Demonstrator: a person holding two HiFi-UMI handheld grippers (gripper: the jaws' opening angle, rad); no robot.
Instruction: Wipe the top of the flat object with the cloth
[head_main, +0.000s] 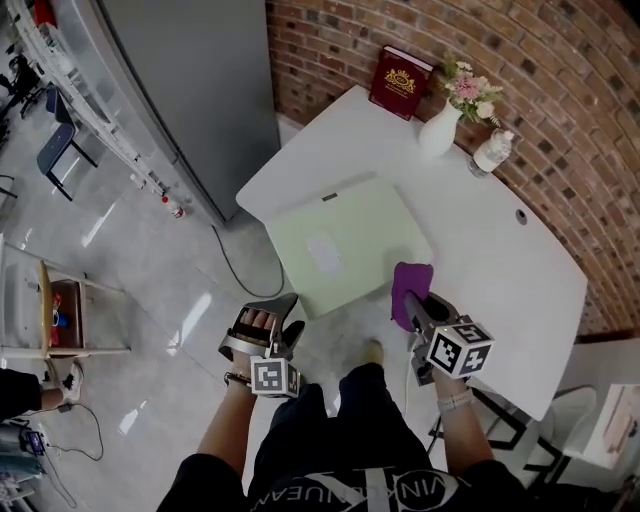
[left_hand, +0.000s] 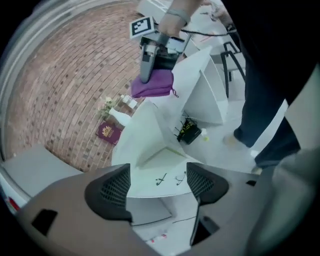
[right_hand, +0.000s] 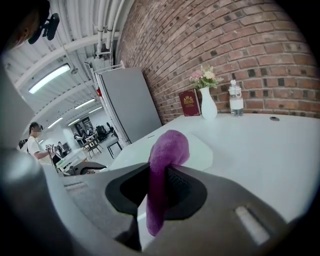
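The right gripper (right_hand: 161, 176) has its dark fingers (right_hand: 182, 189) clamped on a fuzzy purple cloth (right_hand: 170, 146). One rounded end of the cloth bulges past the fingertips and the other hangs below them. Just ahead of those fingertips a pale green, flat rectangular object (head_main: 345, 250) lies on the white table (head_main: 500, 260). In the head view the cloth sits at that object's near right corner, but whether it touches the surface cannot be told. The left gripper (left_hand: 159, 175) has its fingers (left_hand: 112, 189) wide apart with nothing between the pads. The table's edge and the flat object lie beyond its fingertips. In the head view this gripper is off the table's near left side, above the grey floor (head_main: 150, 290). Far beyond both sets of fingertips, a maroon book (head_main: 400, 82), a white vase of flowers (head_main: 438, 130) and a clear plastic bottle (head_main: 492, 152) stand against the brick wall (head_main: 560, 90).
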